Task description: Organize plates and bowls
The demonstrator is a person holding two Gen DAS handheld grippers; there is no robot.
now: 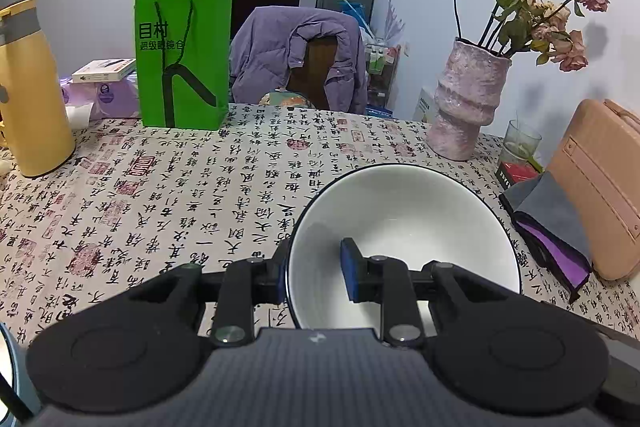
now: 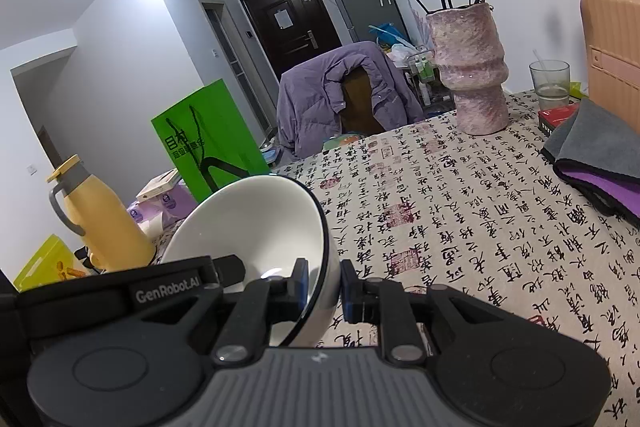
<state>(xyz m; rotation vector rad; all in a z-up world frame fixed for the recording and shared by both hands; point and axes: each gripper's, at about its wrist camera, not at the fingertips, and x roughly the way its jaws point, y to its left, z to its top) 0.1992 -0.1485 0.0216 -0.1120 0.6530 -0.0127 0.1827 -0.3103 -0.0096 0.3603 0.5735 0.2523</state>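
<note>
At five o'clock in the left view, the left claw (image 1: 316,273) pinches a white bowl (image 1: 404,227) by its rim above the desk (image 1: 200,187). In the right view, the right claw (image 2: 323,285) grips the same bowl (image 2: 256,223) wall, tilted; both should move together, level.

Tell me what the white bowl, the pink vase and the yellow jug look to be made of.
White bowl: likely glazed ceramic; smooth, glossy white with a thin dark rim line.
Pink vase: probably rough ceramic or plaster; mottled, lumpy matte surface with faint sparkle.
Yellow jug: painted metal or plastic, hard to tell; even satin yellow body with a grey collar.
</note>
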